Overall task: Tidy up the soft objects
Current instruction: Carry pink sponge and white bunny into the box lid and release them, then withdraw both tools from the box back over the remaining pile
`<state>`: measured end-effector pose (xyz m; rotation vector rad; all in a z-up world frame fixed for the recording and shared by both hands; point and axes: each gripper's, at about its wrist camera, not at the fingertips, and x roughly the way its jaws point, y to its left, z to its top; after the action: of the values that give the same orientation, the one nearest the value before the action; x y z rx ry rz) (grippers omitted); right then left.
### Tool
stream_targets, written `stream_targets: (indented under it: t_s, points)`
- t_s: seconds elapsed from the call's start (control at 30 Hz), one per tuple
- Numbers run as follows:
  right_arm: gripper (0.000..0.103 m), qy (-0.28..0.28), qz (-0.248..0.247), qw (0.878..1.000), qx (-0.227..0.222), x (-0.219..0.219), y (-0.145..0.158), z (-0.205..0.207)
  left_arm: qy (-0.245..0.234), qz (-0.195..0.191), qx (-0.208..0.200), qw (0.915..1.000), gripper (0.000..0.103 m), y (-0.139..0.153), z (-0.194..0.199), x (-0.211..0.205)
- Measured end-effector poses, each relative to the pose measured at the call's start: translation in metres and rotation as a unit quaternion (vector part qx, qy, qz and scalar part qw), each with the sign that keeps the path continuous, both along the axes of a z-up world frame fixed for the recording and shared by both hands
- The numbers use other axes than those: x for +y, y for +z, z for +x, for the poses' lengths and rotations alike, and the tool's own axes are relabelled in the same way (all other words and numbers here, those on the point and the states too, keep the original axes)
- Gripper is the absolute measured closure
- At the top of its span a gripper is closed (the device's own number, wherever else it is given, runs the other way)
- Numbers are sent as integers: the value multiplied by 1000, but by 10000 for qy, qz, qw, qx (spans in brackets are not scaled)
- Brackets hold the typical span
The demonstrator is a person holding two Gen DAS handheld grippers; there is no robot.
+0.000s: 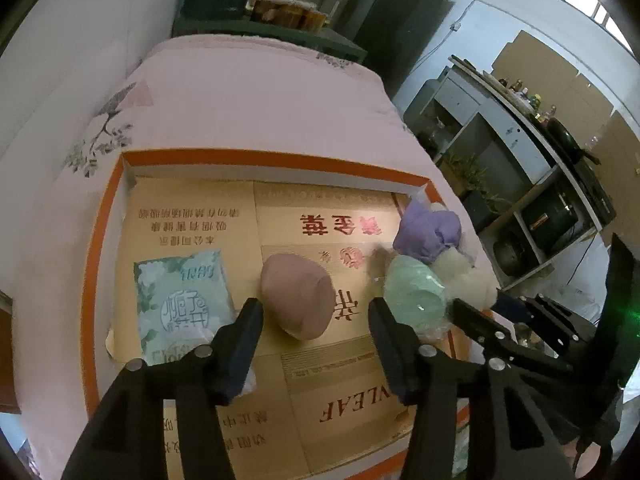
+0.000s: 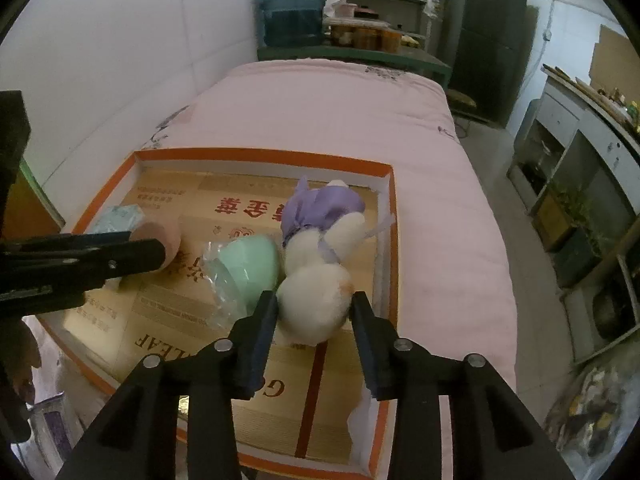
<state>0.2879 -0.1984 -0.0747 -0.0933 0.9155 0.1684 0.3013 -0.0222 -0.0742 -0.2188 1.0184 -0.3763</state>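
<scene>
- Left gripper (image 1: 316,312): jaws spread, straddling the pink-brown egg-shaped sponge (image 1: 298,296) at lower centre of the left wrist view; neither pad appears to press on it.
- Right gripper (image 2: 314,308): jaws spread either side of the plush toy's (image 2: 316,276) white round end, lower centre of the right wrist view; pads sit just beside the fur, contact not certain.
- Handling, judged: sponge and plush are light, soft and compressible, not fragile. Take the sponge across its middle and the plush at its rounded white body; the purple cloth part would slip and stretch.
- Green sponge (image 2: 250,266) lies in clear, crinkly wrap touching the plush on its left; the wrap may snag the right gripper's left finger.
- Tissue pack (image 1: 182,300) lies left of the pink sponge, partly under the left finger.
- All rest in an orange-rimmed tray (image 2: 260,156) lined with cardboard.
- Beyond: pink quilt (image 2: 332,112).
</scene>
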Motion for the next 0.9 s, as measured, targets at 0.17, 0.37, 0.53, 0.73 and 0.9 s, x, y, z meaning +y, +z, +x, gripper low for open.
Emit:
stream_targets:
  t_s: [0.17, 0.37, 0.53, 0.73, 0.9]
  points:
    - [57, -32, 47, 10000, -19, -3, 1, -4, 36, 34, -121, 9999, 46, 10, -5, 1]
    - [56, -63, 71, 9999, -60, -6, 4, -11, 94, 42, -304, 9995, 46, 23, -18, 4]
    - [56, -87, 118, 9998, -108, -9, 8, -22, 201, 18, -606, 9980, 46, 44, -33, 8]
    - [56, -101, 164, 9997, -172, -11, 16, -35, 343, -35, -862, 9957, 46, 61, -51, 15]
    - [55, -80, 210, 9995, -234, -9, 24, -49, 428, -96, -988, 9941, 46, 71, -69, 24]
